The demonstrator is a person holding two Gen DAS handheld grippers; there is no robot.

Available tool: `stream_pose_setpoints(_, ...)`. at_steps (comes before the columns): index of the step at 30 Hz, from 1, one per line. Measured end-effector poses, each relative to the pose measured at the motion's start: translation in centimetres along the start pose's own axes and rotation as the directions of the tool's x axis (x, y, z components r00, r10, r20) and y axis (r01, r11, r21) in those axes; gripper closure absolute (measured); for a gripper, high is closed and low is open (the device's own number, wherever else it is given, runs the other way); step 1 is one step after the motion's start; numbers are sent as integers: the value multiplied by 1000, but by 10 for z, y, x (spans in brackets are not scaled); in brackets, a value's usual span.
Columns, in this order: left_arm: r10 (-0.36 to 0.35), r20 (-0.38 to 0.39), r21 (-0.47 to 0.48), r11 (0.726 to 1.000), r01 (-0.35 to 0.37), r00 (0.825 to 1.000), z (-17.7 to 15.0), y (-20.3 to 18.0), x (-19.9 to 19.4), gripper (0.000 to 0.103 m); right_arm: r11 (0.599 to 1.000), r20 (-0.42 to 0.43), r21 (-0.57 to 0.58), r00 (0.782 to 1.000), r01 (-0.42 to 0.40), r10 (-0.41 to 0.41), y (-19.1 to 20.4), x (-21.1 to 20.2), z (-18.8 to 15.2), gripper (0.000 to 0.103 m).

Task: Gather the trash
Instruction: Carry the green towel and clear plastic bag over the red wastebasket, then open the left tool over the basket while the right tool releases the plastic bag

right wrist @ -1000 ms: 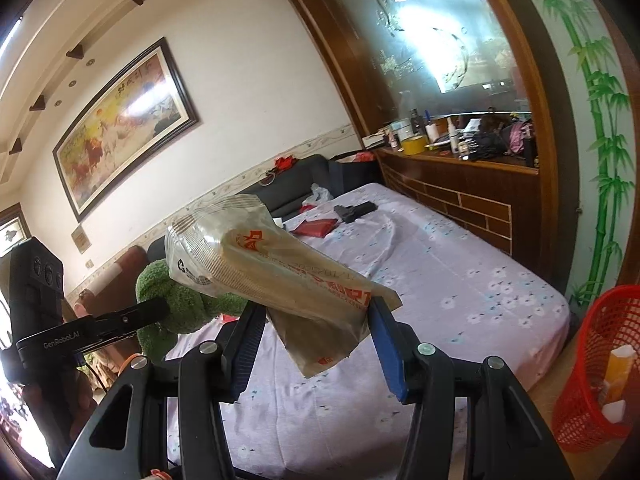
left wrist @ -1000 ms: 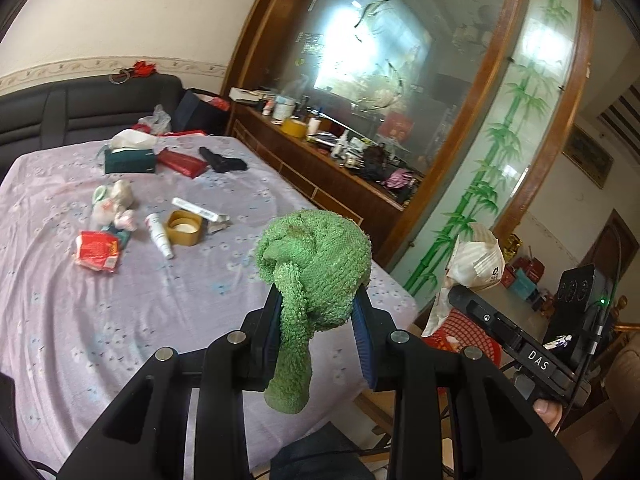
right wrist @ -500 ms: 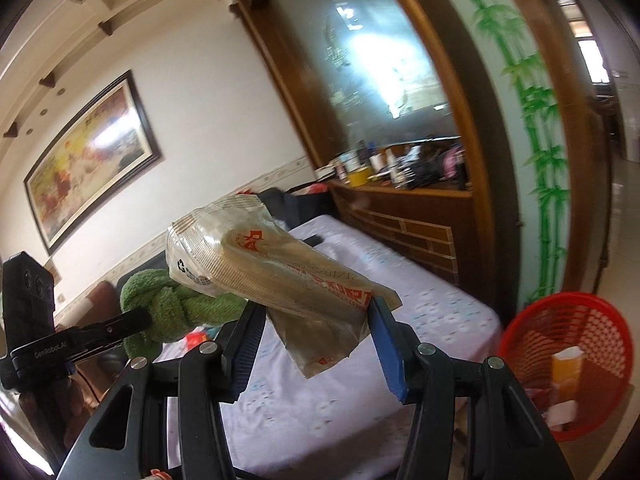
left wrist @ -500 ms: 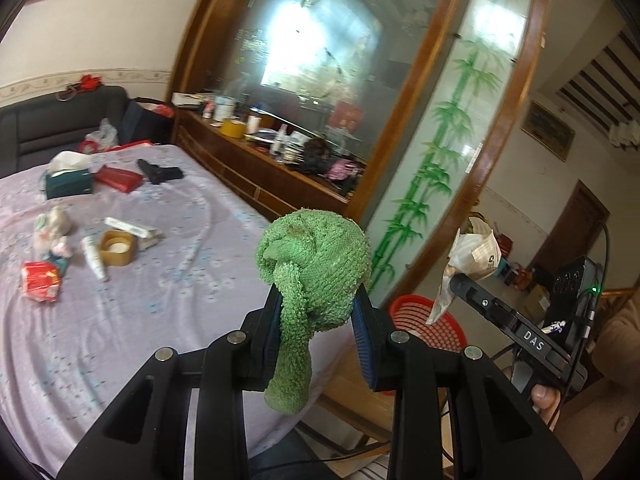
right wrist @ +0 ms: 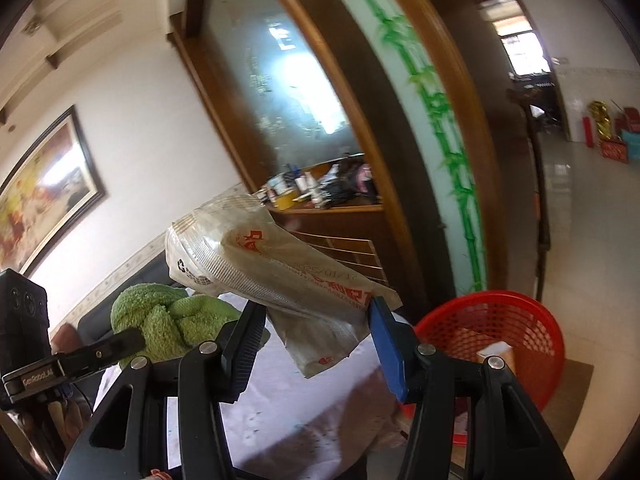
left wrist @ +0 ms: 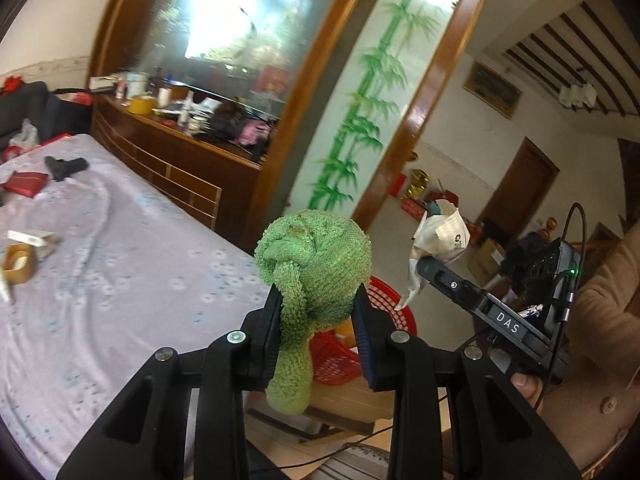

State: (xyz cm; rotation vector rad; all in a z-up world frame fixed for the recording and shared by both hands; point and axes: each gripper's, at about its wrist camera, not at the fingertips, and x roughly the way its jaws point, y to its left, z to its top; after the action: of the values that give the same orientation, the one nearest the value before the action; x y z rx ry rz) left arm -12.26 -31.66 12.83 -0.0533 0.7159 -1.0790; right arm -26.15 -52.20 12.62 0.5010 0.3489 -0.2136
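Note:
My left gripper (left wrist: pixel 318 332) is shut on a knotted green towel (left wrist: pixel 316 264), whose tail hangs down between the fingers. The towel (right wrist: pixel 172 326) also shows at the left of the right wrist view. My right gripper (right wrist: pixel 316 344) is shut on a crumpled clear plastic wrapper (right wrist: pixel 276 276) with red print. That wrapper (left wrist: pixel 442 236) shows at the right of the left wrist view. A red mesh basket (right wrist: pixel 516 316) stands on the floor past the table corner, just right of the right gripper. Behind the towel in the left wrist view lies part of the basket (left wrist: pixel 384 300).
The table with the lilac flowered cloth (left wrist: pixel 120 264) holds a tape roll (left wrist: pixel 18 268), a white box (left wrist: pixel 30 238), a red packet (left wrist: pixel 26 183) and a black item (left wrist: pixel 66 166). A wooden sideboard (left wrist: pixel 188 160) full of clutter runs along the glass partition. A person's sleeve (left wrist: pixel 600 344) is at right.
Both grippers have swung right, away from the table and toward the red basket, which now looms larger in each view. The towel and the wrapper stay gripped as before.

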Motion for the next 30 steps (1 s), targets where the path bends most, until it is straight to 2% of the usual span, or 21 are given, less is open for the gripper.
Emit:
stream_pose_setpoints(8,-67,-63,40,997,69,996,1,-25,52,72,992,6,84,995,98,-99,-48,-8,-1,46)
stream_pose_setpoints(13,-81,-119,65,994,89,990,-4,-38,91,72,977,-23,159,990,139,-138,-76,-4,-11,46)
stream_pose_setpoints(21,-110,-209,59,990,125,972,-24,-42,139,72,949,-78,242,979,202,-188,-114,0,-23,46)
stream_pose_setpoints(30,-115,-295,77,987,143,949,-37,-50,189,72,924,-113,296,969,243,-218,-138,5,-26,46)
